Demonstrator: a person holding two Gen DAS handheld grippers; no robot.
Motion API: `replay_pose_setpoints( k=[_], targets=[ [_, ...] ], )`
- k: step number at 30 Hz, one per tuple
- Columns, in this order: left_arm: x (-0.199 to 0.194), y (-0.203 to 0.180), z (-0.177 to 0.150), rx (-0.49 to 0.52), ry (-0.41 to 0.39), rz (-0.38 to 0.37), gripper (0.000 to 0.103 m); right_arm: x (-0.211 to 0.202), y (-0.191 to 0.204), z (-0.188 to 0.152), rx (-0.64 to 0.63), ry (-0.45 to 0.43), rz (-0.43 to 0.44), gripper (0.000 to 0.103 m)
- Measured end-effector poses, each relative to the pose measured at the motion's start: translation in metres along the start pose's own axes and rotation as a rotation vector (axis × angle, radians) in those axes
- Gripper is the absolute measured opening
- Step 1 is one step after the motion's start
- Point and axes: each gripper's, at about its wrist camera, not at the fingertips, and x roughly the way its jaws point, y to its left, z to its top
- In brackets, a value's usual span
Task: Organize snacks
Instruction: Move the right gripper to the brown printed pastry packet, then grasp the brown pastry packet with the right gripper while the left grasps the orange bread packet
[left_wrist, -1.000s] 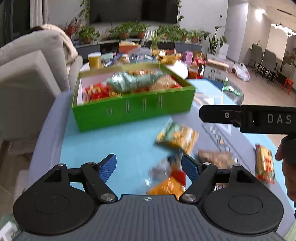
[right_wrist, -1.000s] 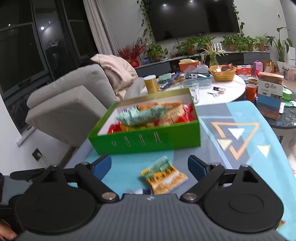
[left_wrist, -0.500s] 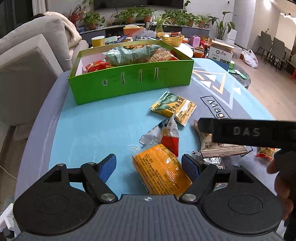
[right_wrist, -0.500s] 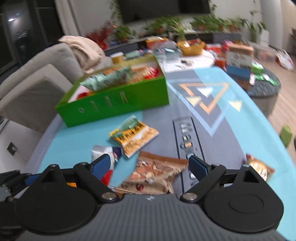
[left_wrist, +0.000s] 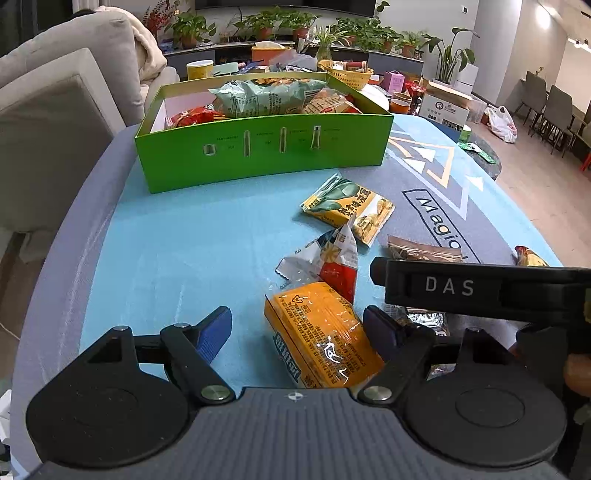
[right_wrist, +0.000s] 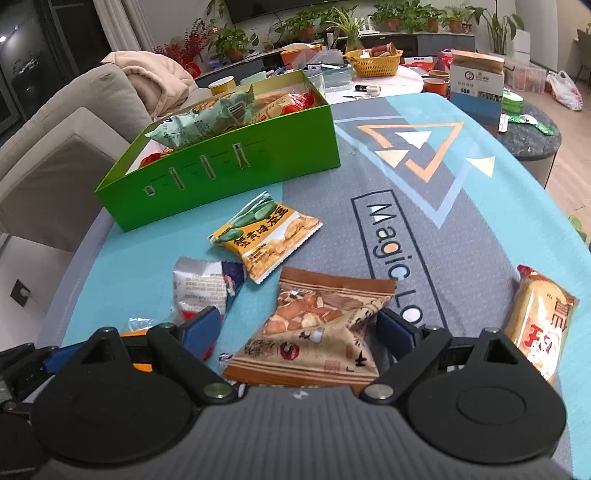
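A green box (left_wrist: 258, 155) (right_wrist: 221, 173) holding several snack bags stands at the far side of the blue table mat. My left gripper (left_wrist: 299, 328) is open low over the mat, and an orange packet (left_wrist: 325, 336) lies between its fingers, close to the right pad. My right gripper (right_wrist: 299, 328) is open too, with a brown nut packet (right_wrist: 317, 325) lying flat between its fingers. In the left wrist view its black body (left_wrist: 480, 288) crosses just right of the orange packet. A yellow-green packet (right_wrist: 266, 236) and a silver-red packet (right_wrist: 201, 284) lie between the grippers and the box.
An orange-red packet (right_wrist: 539, 325) lies near the mat's right edge. A beige sofa (left_wrist: 55, 110) stands close on the left. Behind the box are a white round table with a yellow basket (right_wrist: 373, 62) and a cardboard box (right_wrist: 476, 85).
Both grippers have sunk and tipped down toward the mat. The loose packets now sit between their fingers. Neither pair of jaws has changed its width.
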Motion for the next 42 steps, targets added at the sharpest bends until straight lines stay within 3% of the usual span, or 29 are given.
replay_pose_setpoints(
  k=[4,16,21,24,27,42],
  targets=[
    [-0.003,0.003,-0.001,0.007,0.001,-0.012,0.076,-0.001,-0.002,-0.002,-0.054,-0.013,-0.021,0.06],
    [-0.017,-0.009,0.001,0.009,0.021,0.017,0.076,-0.006,-0.015,0.001,-0.018,-0.003,-0.001,0.061],
    [-0.003,-0.004,0.002,-0.056,0.079,0.027,0.076,-0.004,-0.013,-0.001,-0.033,-0.01,0.005,0.064],
    [0.003,-0.001,0.003,-0.073,0.079,0.012,0.07,-0.003,-0.012,-0.001,-0.045,-0.019,0.005,0.064],
    [0.006,-0.003,0.002,-0.055,0.063,0.001,0.06,-0.002,-0.01,-0.002,-0.072,-0.027,-0.009,0.064],
    [-0.017,0.011,0.016,-0.027,-0.044,-0.002,0.051,-0.026,-0.027,0.016,0.023,-0.108,0.048,0.063]
  ],
)
